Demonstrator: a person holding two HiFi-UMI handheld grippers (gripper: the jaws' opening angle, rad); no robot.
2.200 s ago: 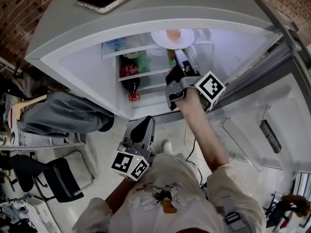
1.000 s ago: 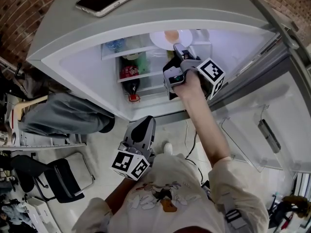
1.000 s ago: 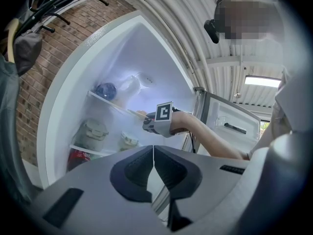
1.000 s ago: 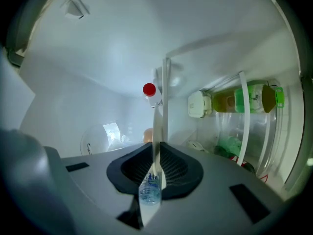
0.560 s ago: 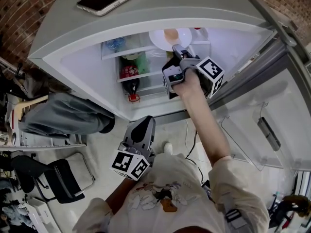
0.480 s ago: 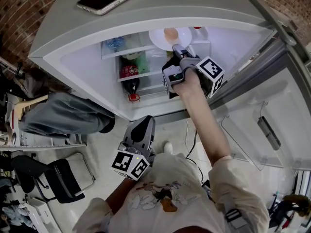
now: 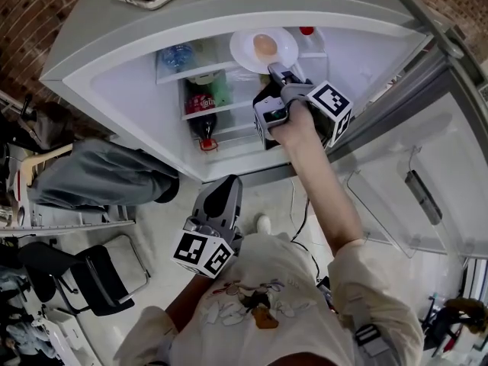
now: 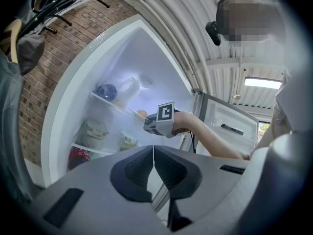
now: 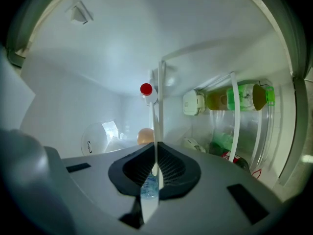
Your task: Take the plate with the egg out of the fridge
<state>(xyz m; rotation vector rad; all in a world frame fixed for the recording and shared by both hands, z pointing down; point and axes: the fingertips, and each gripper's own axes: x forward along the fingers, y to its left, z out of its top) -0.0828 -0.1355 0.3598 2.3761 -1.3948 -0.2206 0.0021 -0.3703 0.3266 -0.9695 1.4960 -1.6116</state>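
The round white plate [image 7: 263,49] carrying the pale brown egg [image 7: 264,46] sits at the top centre of the head view, inside the open white fridge [image 7: 130,101]. The right gripper [image 7: 276,71] has its jaws pinched on the plate's near rim, seen edge-on in the right gripper view [image 9: 157,111]. The left gripper [image 7: 225,193] hangs low in the frame, jaws closed on nothing.

The pinch is thin and at one edge only, so the plate may sag or slip as it is drawn out. Any tilt would likely set the loose egg rolling off. The red-capped bottle [image 7: 306,31] just right of the plate could be knocked.
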